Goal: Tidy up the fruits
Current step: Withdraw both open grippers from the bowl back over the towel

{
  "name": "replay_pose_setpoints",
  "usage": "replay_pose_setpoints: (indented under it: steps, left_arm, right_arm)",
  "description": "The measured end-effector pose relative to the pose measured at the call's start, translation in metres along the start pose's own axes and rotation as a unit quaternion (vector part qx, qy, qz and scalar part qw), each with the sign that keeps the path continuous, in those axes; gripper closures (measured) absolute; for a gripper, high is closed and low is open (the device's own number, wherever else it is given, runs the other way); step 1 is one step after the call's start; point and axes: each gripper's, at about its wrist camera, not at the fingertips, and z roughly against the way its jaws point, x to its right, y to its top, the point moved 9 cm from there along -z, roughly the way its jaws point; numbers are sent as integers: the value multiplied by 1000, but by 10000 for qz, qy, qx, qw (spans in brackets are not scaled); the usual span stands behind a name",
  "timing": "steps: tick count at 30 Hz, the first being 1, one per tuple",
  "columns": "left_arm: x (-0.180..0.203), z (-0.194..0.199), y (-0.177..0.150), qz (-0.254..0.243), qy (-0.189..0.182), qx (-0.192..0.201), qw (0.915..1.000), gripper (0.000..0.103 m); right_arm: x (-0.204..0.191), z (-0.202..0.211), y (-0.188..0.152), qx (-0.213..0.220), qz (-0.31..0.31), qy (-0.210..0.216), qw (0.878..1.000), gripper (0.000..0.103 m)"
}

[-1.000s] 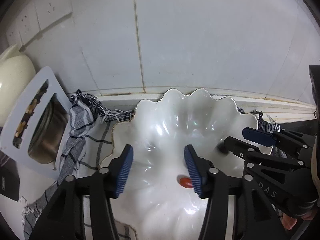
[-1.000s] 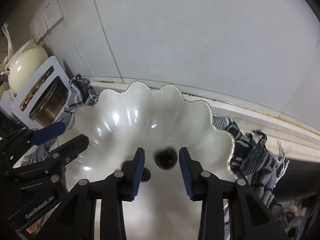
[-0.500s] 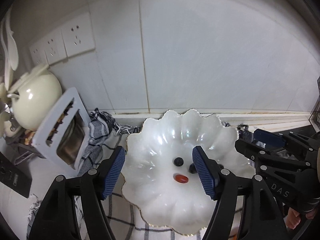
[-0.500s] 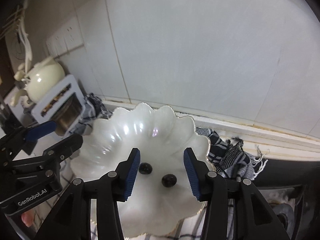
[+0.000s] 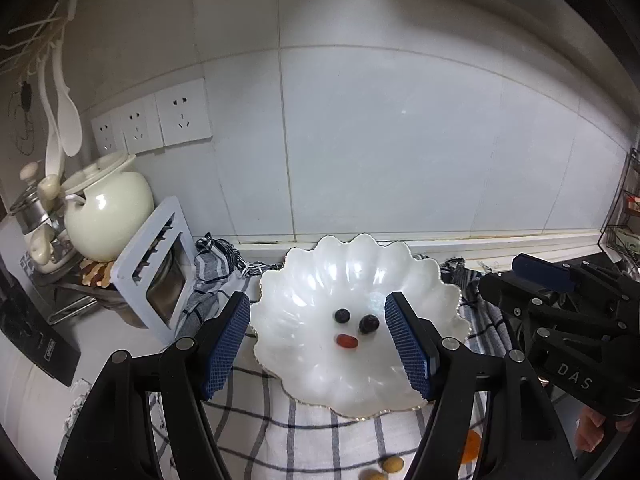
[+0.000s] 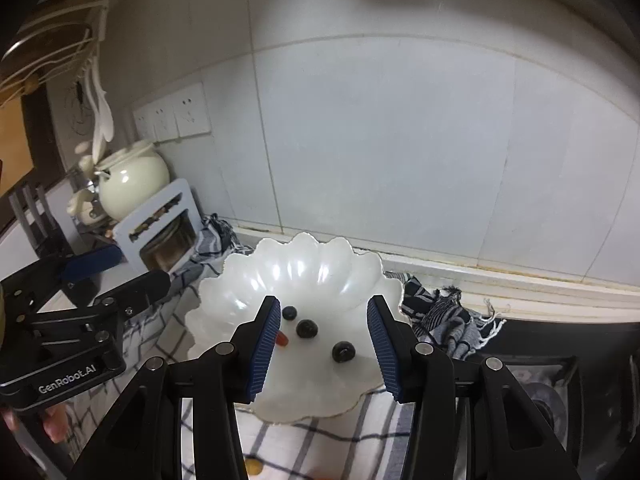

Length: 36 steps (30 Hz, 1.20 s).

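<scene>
A white scalloped bowl (image 5: 352, 276) (image 6: 316, 272) sits on a checked cloth by the tiled wall. In it lie a small red fruit (image 5: 346, 341) (image 6: 283, 339) and dark blueberries (image 5: 368, 324) (image 6: 343, 351); the right wrist view shows three berries, the left wrist view two. My left gripper (image 5: 318, 342) hangs open above the bowl's near side, nothing between its pads. My right gripper (image 6: 322, 344) is open too, raised over the bowl, its left finger partly covering the red fruit. Each gripper shows in the other's view: the right gripper (image 5: 560, 320), the left gripper (image 6: 80, 312).
A cream teapot (image 5: 108, 216) and a white rack (image 5: 160, 276) with a metal pot stand at the left. Small orange fruits (image 5: 391, 465) (image 6: 253, 468) lie on the checked cloth (image 5: 320, 432) near me. A black hob (image 6: 540, 380) borders the right; a wire shelf (image 5: 624, 220) hangs far right.
Both grippers have drawn back and up from the bowl and their jaws have widened. The berry between the right pads now lies in the bowl; more of the counter shows.
</scene>
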Motion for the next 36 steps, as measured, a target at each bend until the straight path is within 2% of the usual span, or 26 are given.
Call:
replay_pose_setpoints:
  steps: [10, 23, 36]
  left_arm:
    - [5, 45, -14, 4, -89, 232, 9997, 31]
    - [19, 92, -39, -139, 31, 518, 9986, 31]
    - [41, 111, -75, -65, -82, 406, 9991, 30]
  right_arm:
    - [-11, 49, -14, 381, 14, -15, 9993, 56]
    - [-12, 86, -45, 557, 21, -14, 9984, 56]
    - [-9, 106, -74, 574, 202, 69, 9981, 56]
